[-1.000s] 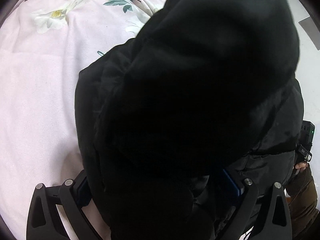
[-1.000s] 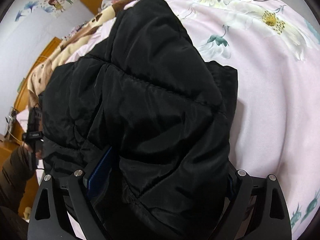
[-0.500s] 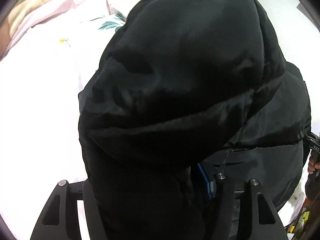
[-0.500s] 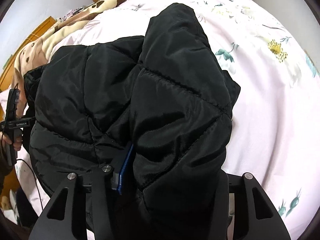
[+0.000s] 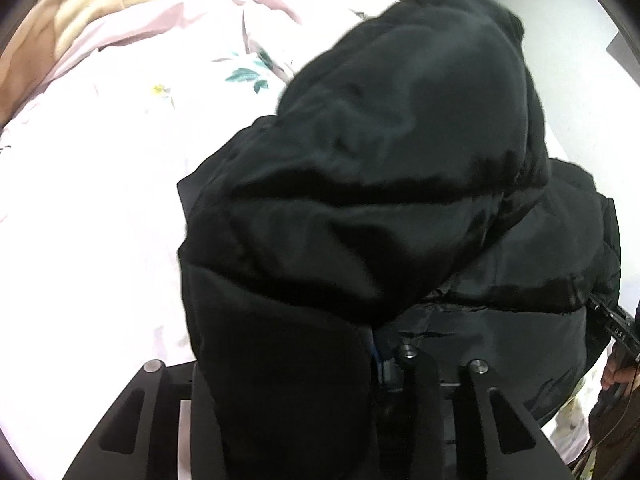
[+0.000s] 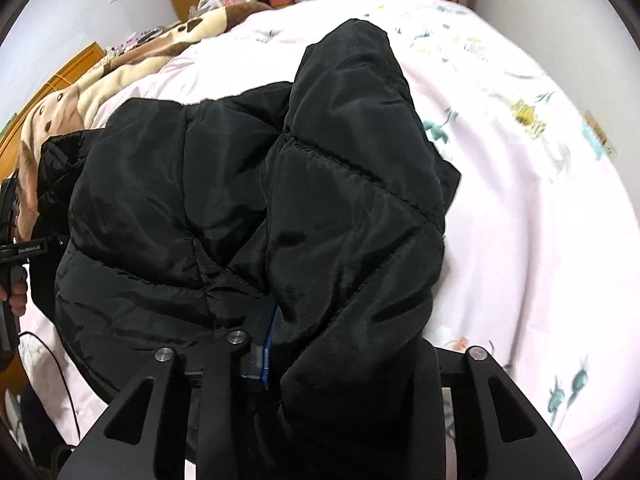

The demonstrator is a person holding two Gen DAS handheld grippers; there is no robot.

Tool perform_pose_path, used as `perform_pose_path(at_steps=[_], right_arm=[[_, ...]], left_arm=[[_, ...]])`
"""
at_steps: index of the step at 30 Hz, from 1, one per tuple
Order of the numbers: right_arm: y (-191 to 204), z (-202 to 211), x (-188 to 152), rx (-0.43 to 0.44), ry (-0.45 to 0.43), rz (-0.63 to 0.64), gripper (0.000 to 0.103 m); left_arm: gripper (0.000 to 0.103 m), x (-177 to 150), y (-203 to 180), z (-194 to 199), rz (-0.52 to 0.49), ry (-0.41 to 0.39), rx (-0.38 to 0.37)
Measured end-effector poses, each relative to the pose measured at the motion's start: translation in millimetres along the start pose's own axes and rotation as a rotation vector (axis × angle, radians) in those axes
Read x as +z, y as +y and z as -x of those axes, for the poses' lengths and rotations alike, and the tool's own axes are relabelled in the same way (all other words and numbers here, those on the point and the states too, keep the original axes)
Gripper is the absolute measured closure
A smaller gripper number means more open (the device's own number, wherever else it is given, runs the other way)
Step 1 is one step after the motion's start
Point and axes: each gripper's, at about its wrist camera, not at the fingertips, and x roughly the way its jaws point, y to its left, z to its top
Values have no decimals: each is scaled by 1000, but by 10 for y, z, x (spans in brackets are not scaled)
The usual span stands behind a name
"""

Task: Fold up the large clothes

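The left gripper (image 5: 320, 364) is clamped on a thick bunch of the black puffer jacket (image 5: 380, 184), its jaws drawn in around the padding. The right gripper (image 6: 340, 344) pinches another bunch of the same jacket (image 6: 248, 208), a blue pad showing at the inner jaw. Each grip has one padded sleeve or side panel draped up over it and hiding the fingertips.

Beyond the jaws, the jacket lies bulked along the near edge of the bed, on a pink floral sheet (image 6: 520, 208). From the right wrist view a long quilted section runs away toward the middle of the bed, with the body mounded to its left. Further off, a brown and cream blanket (image 6: 100, 80) is heaped at the far left corner, with wooden furniture (image 6: 68, 64) behind it.

This looks like the carrying-over of a fold. To do it well, both grips should move at one height and pace, so the slippery padding does not twist. Lift enough that the hem clears the layer below, lay the edge squarely onto the body, and let go only once the fabric rests flat, since trapped air will puff it open.
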Motion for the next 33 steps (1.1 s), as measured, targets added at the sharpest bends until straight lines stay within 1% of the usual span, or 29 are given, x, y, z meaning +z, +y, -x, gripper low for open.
perform_pose_path(at_steps=[2, 5, 8, 10, 14, 17, 19, 20, 21, 23, 24, 25, 27, 28, 30, 31, 33], right_arm=[[26, 104, -49, -2, -25, -5, 73], [76, 264, -64, 1, -55, -14, 76], [153, 462, -51, 0, -96, -6, 78], [184, 584, -29, 11, -125, -2, 79], [309, 797, 2, 37, -158, 11, 84], [431, 907, 12, 59, -182, 29, 87], [529, 950, 29, 89, -202, 40, 90], [591, 980, 42, 123, -215, 48, 91], [655, 1001, 56, 131, -221, 59, 91], [791, 949, 73, 88, -212, 89, 91], [788, 891, 78, 111, -182, 70, 91], [769, 890, 24, 103, -167, 50, 90], [682, 774, -1, 34, -135, 34, 83], [608, 699, -14, 33, -107, 16, 78], [483, 526, -37, -25, -46, -24, 60], [407, 481, -61, -26, -31, -32, 57], [264, 336, -91, -46, 3, -64, 39]], left_arm=[[67, -2, 90, 116, 12, -9, -12], [69, 28, 172, 245, 56, -19, -47], [70, 63, 161, 387, 35, -45, -47], [70, 12, 84, 471, 42, -61, -57], [70, -30, 65, 636, 77, -95, -76], [71, 58, 150, 773, 91, -128, -74], [71, 53, 195, 872, 103, -149, -77], [71, 56, 238, 945, 101, -164, -80], [72, 27, 259, 966, 99, -172, -81], [72, -39, 237, 960, 76, -152, -61], [72, -42, 263, 869, 47, -137, -27], [72, -52, 291, 774, 43, -124, -2], [72, -62, 300, 543, 66, -87, 16], [71, -91, 406, 564, 83, -85, 14], [70, -90, 414, 476, 87, -81, 24], [69, -107, 477, 490, 86, -80, 27], [68, -154, 462, 489, 59, -75, 42]])
